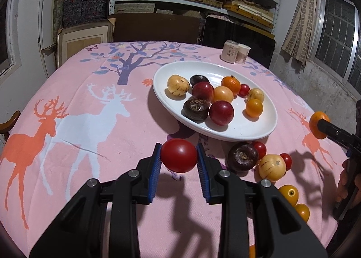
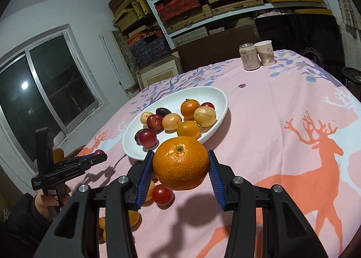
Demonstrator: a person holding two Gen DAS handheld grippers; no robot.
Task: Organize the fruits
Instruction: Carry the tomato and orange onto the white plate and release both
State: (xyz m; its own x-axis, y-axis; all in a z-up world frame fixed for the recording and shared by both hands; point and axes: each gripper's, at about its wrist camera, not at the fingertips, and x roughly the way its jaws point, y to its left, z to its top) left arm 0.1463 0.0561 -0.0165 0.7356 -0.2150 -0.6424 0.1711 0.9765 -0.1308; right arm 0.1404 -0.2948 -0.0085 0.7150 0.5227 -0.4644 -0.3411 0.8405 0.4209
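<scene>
My left gripper is shut on a red tomato, held above the cloth just in front of the white oval plate. The plate holds several fruits: plums, oranges, yellow fruits, dark mangosteens. My right gripper is shut on a large orange mandarin, held above the table near the plate's near edge. The right gripper with the mandarin also shows at the right edge of the left wrist view. The left gripper shows at the left of the right wrist view.
Loose fruits lie on the pink deer tablecloth near the plate: a mangosteen, a yellow fruit, cherry tomatoes and small oranges. A can and a paper cup stand at the table's far side. Shelves stand behind.
</scene>
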